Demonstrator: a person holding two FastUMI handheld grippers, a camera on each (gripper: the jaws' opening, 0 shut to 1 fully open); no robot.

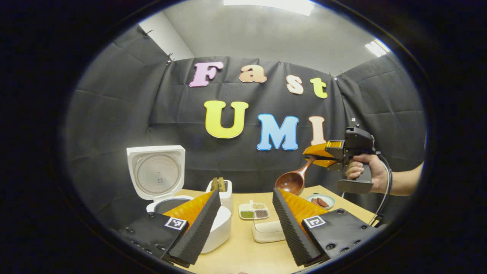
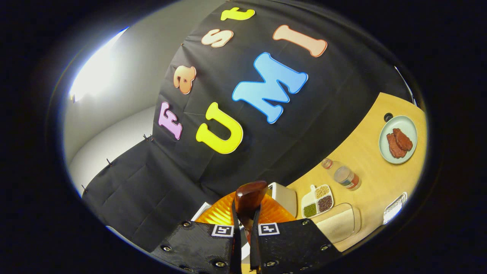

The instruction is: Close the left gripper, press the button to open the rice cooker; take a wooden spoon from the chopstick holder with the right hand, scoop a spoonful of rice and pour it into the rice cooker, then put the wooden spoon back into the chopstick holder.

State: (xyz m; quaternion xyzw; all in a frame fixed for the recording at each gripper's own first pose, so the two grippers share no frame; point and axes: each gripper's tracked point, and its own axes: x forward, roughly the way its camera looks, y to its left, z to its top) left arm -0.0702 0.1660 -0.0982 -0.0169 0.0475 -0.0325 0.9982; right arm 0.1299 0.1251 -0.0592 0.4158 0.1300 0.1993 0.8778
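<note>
Wooden and reddish-brown, the round-bowled spoon [image 1: 291,179] hung in the air above the tan counter [image 1: 251,251], its handle clamped between the fingers of the right tool [image 1: 317,154], whose jaws stood nearly closed on it. The spoon's long axis sloped down from that tool, bowl lowest. The white rice cooker [image 1: 159,179] stood with its lid raised, well apart across the counter, and the white chopstick holder [image 1: 222,190] just beside it. The left tool [image 1: 243,228] hovered wide open and empty, nearer the cooker. By my judgement the right hand would carry the scoop.
</note>
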